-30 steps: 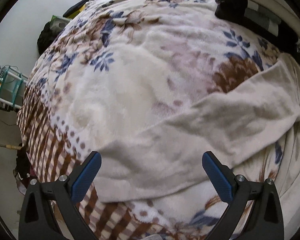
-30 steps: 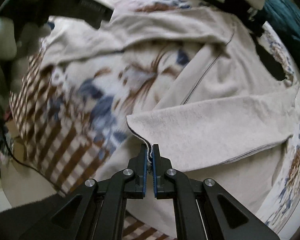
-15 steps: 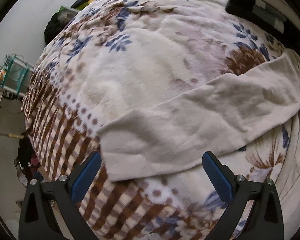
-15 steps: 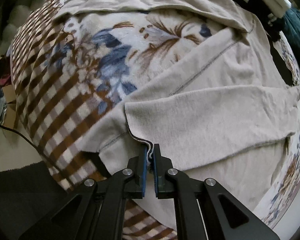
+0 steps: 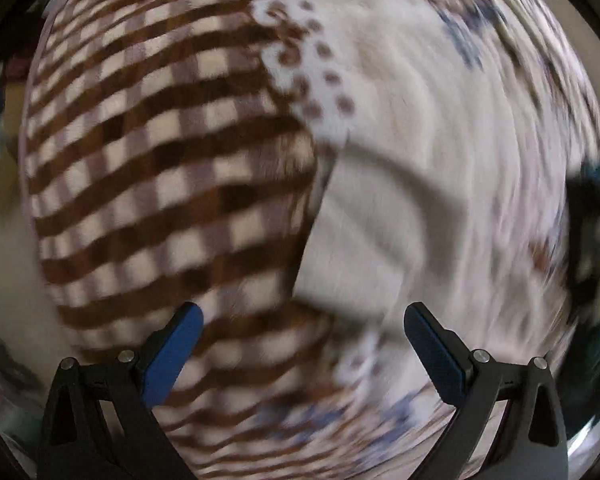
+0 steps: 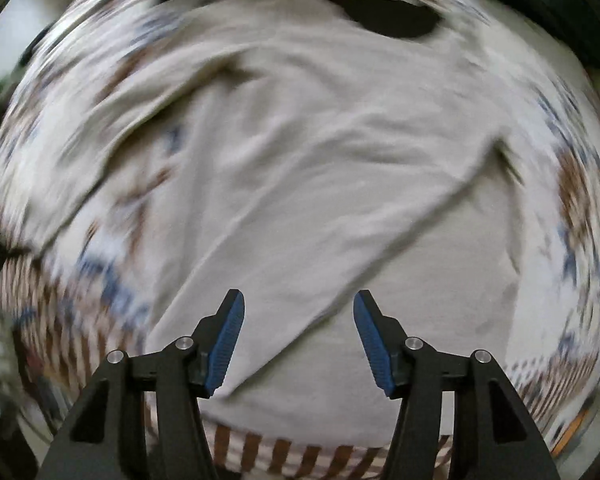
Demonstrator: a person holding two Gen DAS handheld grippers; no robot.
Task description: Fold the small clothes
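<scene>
There is 1 beige long-sleeved top (image 6: 340, 168), showing 2 sleeves in the right wrist view. It lies on 1 patterned blanket (image 5: 160, 152), part brown check, part floral. There are 2 grippers, the left gripper (image 5: 302, 344) and the right gripper (image 6: 298, 332), each with 2 blue-padded fingers spread apart.

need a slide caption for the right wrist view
Right gripper, jaws open, above a beige long-sleeved top spread on a patterned blanket.
</scene>
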